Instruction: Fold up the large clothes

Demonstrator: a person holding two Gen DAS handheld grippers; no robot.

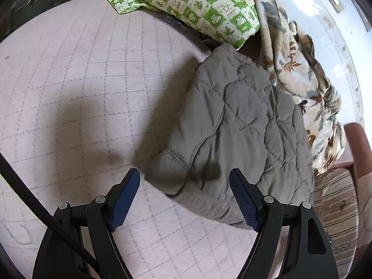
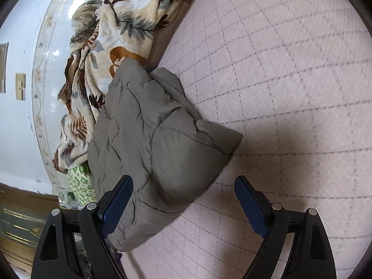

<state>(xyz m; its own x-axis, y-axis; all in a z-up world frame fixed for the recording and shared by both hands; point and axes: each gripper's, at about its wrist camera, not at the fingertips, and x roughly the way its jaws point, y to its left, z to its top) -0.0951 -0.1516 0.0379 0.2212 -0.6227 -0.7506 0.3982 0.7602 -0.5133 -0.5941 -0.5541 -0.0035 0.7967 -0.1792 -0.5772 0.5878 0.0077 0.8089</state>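
A folded grey quilted jacket is seen lying on a pale pink bed cover stitched with a dark grid, at the edge next to a crumpled cream blanket printed with brown and grey leaves. In the left wrist view, the left tool is held wide open above the jacket's near corner, with nothing gripped between its blue pads. In the right wrist view, the right tool is likewise spread wide and empty; the jacket's near end is partly covered by the left-hand pad, and contact cannot be made out. A green-and-white patterned pillow is cut off at the top of the left view, and only a sliver of it is shown beneath the jacket in the right view. The wall beyond is blurred.
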